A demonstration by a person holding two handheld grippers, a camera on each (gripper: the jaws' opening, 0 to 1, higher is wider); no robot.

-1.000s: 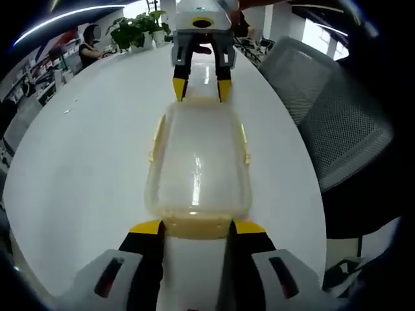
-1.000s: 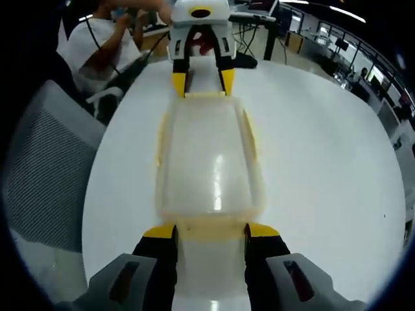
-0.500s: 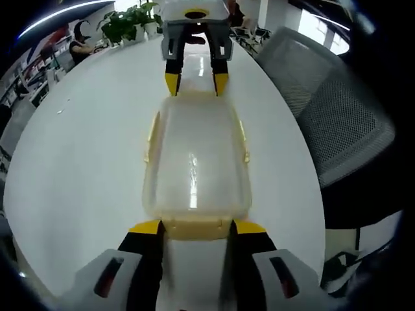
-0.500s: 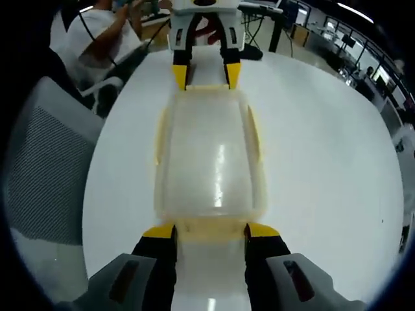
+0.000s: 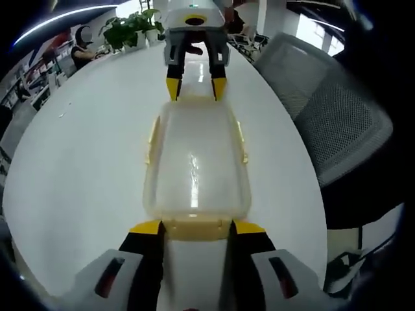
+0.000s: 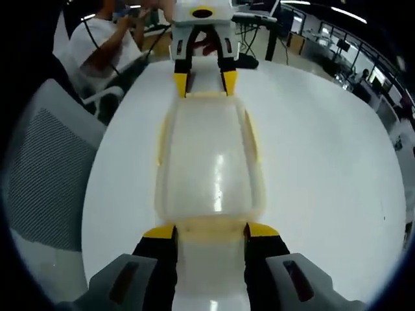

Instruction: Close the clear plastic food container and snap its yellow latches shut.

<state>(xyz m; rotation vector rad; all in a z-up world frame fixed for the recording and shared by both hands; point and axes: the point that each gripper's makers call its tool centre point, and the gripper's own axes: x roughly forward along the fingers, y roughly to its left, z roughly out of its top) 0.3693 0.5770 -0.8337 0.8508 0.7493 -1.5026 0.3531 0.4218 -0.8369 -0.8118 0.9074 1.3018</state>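
Clear plastic container (image 5: 194, 162) is being flanked lengthwise on the white table (image 5: 78, 162), lid on. Its yellow end latches (image 5: 194, 228) are being straddled by the open left gripper (image 5: 194, 227) and open right gripper (image 6: 211, 230), nothing clamped.

I see a container (image 5: 196, 168) of cloudy, glossy plastic with yellow latches (image 5: 196, 228), on a smooth white glossy table (image 5: 78, 149); the chair (image 5: 337, 123) has grey mesh cloth.

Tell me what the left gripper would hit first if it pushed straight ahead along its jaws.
The left gripper would meet the clear container at once: its open jaws already flank the near yellow latch, apparently touching or nearly so. Beyond the container, the right gripper faces it.
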